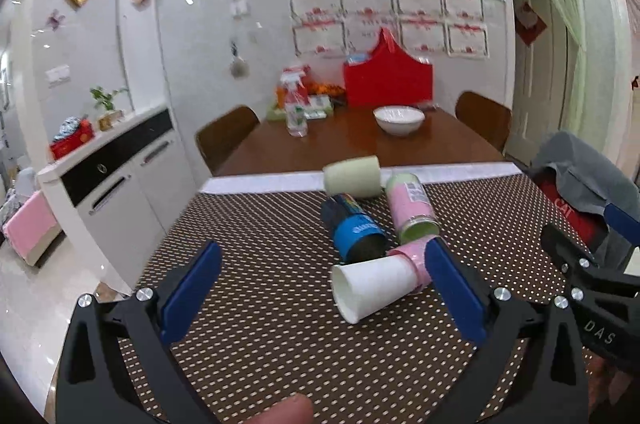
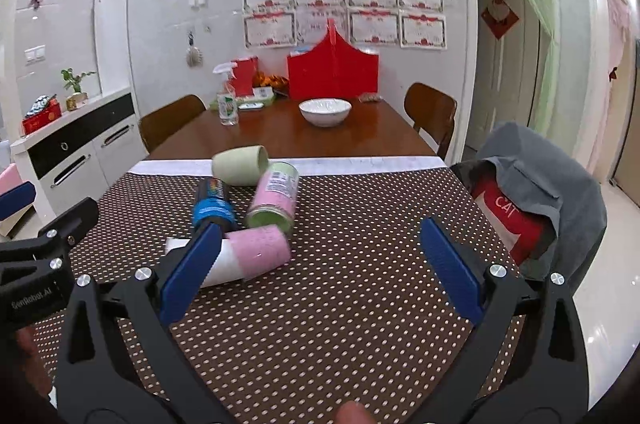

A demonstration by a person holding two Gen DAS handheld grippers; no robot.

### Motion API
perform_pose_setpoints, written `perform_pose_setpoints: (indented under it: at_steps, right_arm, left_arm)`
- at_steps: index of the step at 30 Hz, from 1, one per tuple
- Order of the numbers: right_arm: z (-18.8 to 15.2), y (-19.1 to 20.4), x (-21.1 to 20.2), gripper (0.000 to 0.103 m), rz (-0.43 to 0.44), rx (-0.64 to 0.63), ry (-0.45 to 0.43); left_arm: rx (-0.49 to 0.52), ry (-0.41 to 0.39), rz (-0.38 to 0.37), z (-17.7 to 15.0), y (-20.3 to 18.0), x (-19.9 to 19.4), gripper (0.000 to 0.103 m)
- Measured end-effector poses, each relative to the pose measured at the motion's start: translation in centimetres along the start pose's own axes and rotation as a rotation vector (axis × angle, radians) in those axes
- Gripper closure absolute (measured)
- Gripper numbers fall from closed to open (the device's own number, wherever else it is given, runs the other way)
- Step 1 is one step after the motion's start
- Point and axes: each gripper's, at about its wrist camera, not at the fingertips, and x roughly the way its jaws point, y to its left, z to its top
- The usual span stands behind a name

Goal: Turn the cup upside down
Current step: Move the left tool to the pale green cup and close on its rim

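Note:
Several cups lie on their sides on the dotted brown mat (image 1: 280, 324). Nearest is a pink-and-white cup (image 1: 376, 284), mouth toward me; it also shows in the right wrist view (image 2: 252, 256). Behind it lie a blue cup (image 1: 354, 228) (image 2: 212, 206), a pink-and-green cup (image 1: 412, 208) (image 2: 274, 200) and a pale green cup (image 1: 352, 178) (image 2: 240, 166). My left gripper (image 1: 320, 288) is open, empty, with the white end of the nearest cup between its fingers. My right gripper (image 2: 320, 264) is open and empty, its left finger in front of that cup.
A white bowl (image 2: 325, 112), a spray bottle (image 2: 227, 104) and a red bag (image 2: 332, 72) stand on the wooden table behind the mat. Chairs stand at both sides; one at the right carries a grey garment (image 2: 540, 192). A white sideboard (image 2: 72, 152) is at the left.

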Motion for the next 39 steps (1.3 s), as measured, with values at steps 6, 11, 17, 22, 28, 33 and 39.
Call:
perform_pose_setpoints:
  at_steps: [6,11,17,22,28,33,39]
  right_arm:
    - [0.5,-2.2,4.2,0.006,-0.011,0.026,0.066]
    - [0.8,-3.2,7.3,0.006,-0.002,0.042,0.114]
    - [1.6,-3.5,11.0,0.006,0.015,0.037,0.163]
    - [2.6,-2.8,14.2,0.006,0.015,0.013,0.198]
    - [4.6,-0.6,19.8,0.006,0.039,-0.076,0.275]
    - [6.2,-0.1,23.7,0.006,0.08,-0.092,0.327]
    - [6.7,0.2,27.0,0.006,0.089,-0.102,0.364]
  left_arm:
    - [0.017,0.108,-0.05,2.1,-2.0,5.5,0.004]
    - [0.023,0.167,-0.047,4.0,-2.5,10.3,0.004]
    - [0.111,0.218,-0.029,6.1,-2.7,16.3,0.004]
    - [0.22,0.262,-0.044,8.0,-2.0,21.7,0.004]
    - [0.353,0.331,-0.093,9.0,-1.5,28.4,0.004]
    - [0.502,0.378,-0.161,9.0,-2.5,32.7,0.004]
    - [0.672,0.4,-0.23,8.8,-4.2,35.6,0.004]
